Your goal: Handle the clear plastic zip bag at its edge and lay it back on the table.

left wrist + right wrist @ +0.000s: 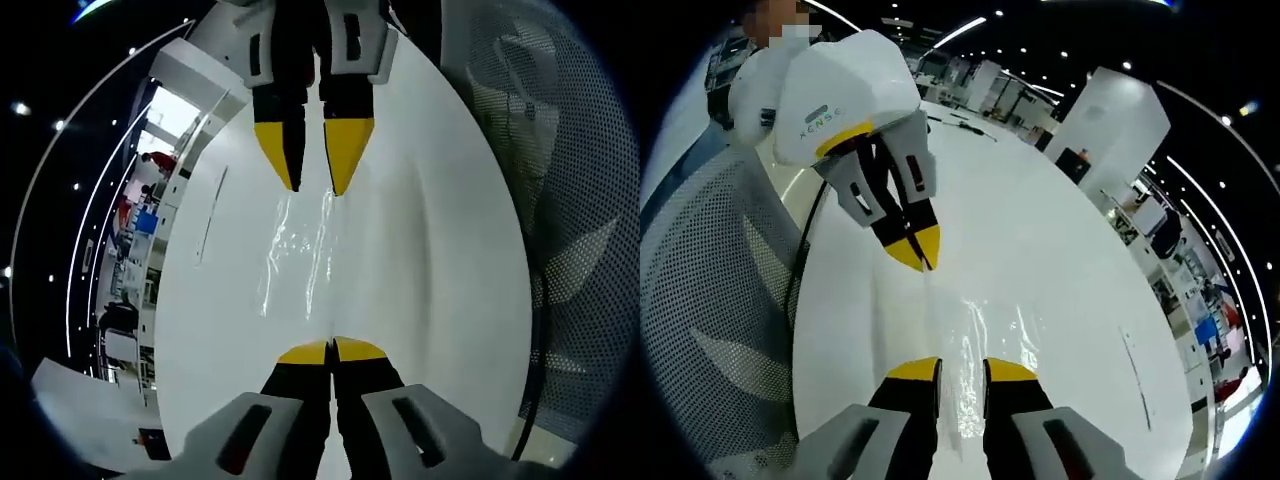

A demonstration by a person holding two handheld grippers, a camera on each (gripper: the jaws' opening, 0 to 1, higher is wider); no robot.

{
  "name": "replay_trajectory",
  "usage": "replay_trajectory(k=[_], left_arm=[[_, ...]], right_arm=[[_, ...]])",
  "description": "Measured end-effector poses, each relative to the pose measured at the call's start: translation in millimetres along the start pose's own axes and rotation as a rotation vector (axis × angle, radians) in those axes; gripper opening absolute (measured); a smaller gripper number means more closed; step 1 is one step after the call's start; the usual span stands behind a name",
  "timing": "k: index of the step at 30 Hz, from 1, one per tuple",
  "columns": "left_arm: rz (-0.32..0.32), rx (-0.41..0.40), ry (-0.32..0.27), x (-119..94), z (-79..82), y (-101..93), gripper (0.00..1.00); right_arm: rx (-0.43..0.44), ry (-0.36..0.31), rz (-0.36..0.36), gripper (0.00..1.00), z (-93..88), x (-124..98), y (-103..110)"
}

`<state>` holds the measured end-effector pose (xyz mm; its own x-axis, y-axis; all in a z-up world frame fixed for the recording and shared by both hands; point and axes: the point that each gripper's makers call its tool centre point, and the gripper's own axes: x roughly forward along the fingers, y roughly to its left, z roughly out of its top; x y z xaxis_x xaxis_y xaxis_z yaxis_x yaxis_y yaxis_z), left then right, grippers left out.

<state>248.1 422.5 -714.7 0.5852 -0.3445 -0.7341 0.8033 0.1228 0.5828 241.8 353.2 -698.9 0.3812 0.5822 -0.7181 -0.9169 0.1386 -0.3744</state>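
Note:
The clear plastic zip bag (298,255) stretches in shiny creases over the white table (430,250), between my two grippers. In the left gripper view my left gripper (331,346) has its yellow tips pressed together at the bag's near edge. My right gripper (316,186) comes in from the top, its tips a little apart at the bag's far edge. In the right gripper view the bag (975,335) runs from the left gripper (924,262), whose tips meet on its edge, down between the parted jaws of my right gripper (962,370).
A grey mesh chair (560,200) (710,300) stands against the table's long side, with a black cable (805,250) along that edge. A thin line-like mark or strip (210,215) lies on the table beyond the bag. Shelves and a white pillar (1110,120) stand far off.

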Motion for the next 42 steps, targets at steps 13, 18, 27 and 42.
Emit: replay_trajectory(k=[13, 18, 27, 42], left_arm=[[-0.002, -0.005, -0.001, -3, -1.3, -4.3, 0.00], [0.003, -0.005, -0.006, -4, -1.0, -4.0, 0.00], [0.025, 0.076, -0.011, -5, 1.9, -1.2, 0.00], [0.099, 0.247, -0.135, -26, 54.3, -10.8, 0.17]], right_arm=[[-0.013, 0.046, 0.023, 0.06, -10.1, 12, 9], [-0.007, 0.043, 0.029, 0.00, -11.0, 14, 9], [0.019, 0.042, 0.023, 0.00, -12.5, 13, 8], [0.055, 0.048, 0.002, 0.00, -10.6, 12, 2]])
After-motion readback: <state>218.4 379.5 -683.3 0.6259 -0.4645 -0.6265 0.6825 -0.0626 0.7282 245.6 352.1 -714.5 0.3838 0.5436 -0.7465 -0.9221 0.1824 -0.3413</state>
